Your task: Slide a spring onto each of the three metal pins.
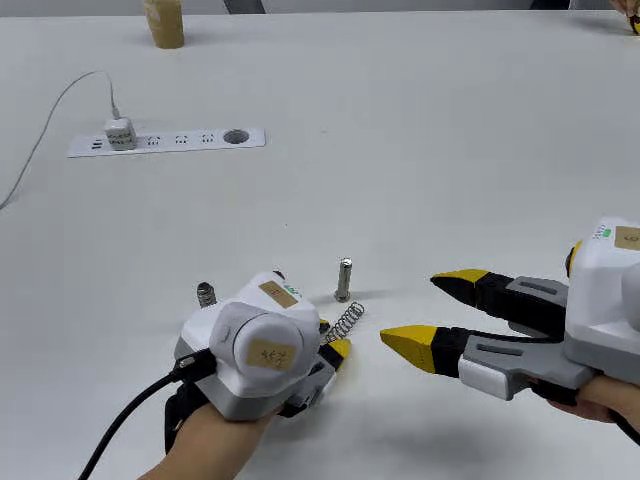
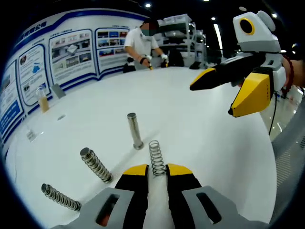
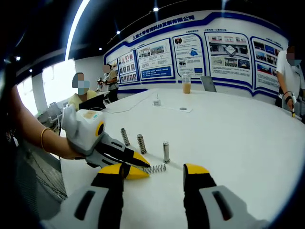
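L gripper (image 2: 157,171): yellow tips pinched on lower end of spring (image 2: 156,157), spring standing up btwn them. Bare pin (image 2: 135,130) upright just beyond, apart from spring. Second pin (image 2: 96,164) and third pin (image 2: 59,197) left of jaws, each w/ coil on. R gripper (image 2: 212,100) upper right, jaws spread, above white table (image 2: 205,148). Person (image 2: 143,43) at far edge.
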Action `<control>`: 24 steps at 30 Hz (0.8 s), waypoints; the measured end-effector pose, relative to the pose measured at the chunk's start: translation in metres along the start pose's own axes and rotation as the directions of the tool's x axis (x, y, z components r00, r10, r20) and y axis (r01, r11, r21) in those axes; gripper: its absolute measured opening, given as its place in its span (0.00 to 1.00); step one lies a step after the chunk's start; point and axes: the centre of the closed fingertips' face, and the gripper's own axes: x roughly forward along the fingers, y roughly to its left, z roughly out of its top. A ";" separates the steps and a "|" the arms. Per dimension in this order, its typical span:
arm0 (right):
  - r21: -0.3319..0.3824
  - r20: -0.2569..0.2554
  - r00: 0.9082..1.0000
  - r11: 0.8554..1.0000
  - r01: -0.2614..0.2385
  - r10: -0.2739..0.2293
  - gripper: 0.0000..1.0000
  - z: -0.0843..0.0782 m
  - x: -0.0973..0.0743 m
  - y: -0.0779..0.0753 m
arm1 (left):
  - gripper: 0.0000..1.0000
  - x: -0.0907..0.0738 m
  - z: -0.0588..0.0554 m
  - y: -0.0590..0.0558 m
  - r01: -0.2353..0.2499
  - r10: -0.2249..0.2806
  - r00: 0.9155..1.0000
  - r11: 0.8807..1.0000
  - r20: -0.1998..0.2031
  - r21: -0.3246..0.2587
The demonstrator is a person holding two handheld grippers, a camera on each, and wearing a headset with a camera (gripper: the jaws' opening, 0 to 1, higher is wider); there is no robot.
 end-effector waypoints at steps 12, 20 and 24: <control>0.020 -0.004 1.000 1.000 0.012 -0.012 0.51 -0.001 -0.001 -0.003 | 0.11 -0.002 -0.001 0.000 0.004 -0.004 1.000 1.000 -0.008 0.008; 0.052 0.018 1.000 0.999 0.010 -0.011 0.50 0.007 -0.002 -0.004 | 0.10 -0.016 0.012 -0.002 0.008 -0.009 0.999 1.000 0.038 0.022; 0.077 0.041 0.999 0.997 0.002 -0.005 0.49 0.014 -0.002 -0.004 | 0.10 -0.025 0.022 -0.002 0.010 -0.013 0.997 0.999 0.072 0.039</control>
